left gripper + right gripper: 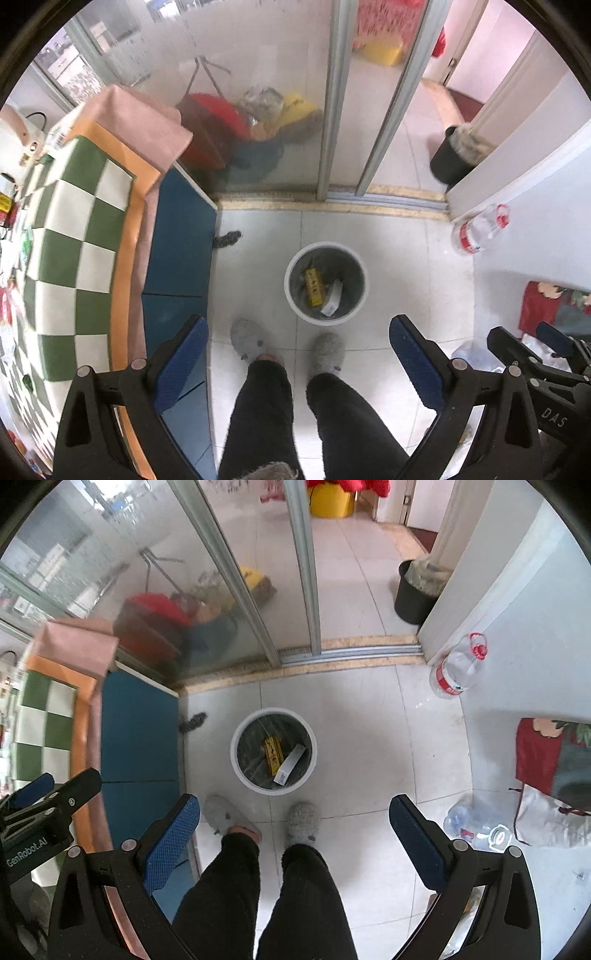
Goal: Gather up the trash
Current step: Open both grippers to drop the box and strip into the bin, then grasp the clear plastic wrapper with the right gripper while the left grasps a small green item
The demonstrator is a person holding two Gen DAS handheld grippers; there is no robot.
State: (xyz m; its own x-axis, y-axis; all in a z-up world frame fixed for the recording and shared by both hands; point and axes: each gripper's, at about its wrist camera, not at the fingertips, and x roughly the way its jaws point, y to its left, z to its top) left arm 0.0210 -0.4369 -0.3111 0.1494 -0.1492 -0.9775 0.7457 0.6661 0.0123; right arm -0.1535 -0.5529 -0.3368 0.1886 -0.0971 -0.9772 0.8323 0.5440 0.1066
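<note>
Between pickups, by the look of it: left gripper point(299, 369) spread wide and empty, right gripper point(295, 845) likewise apart with nothing between the pads. Both aimed down at the white bin point(273, 751) on the tiled floor just ahead of the slippered feet, yellow packet point(272, 755) and white box point(290, 764) lying inside. Next, probably a turn toward the cluttered checkered table point(74, 240) on the left to find another scrap, then a clean clamp

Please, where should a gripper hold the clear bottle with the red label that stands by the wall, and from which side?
Grip the big clear bottle at its red handle loop on top, coming from above. Its body looks too wide for the open right gripper, and the wall stands close behind it.
</note>
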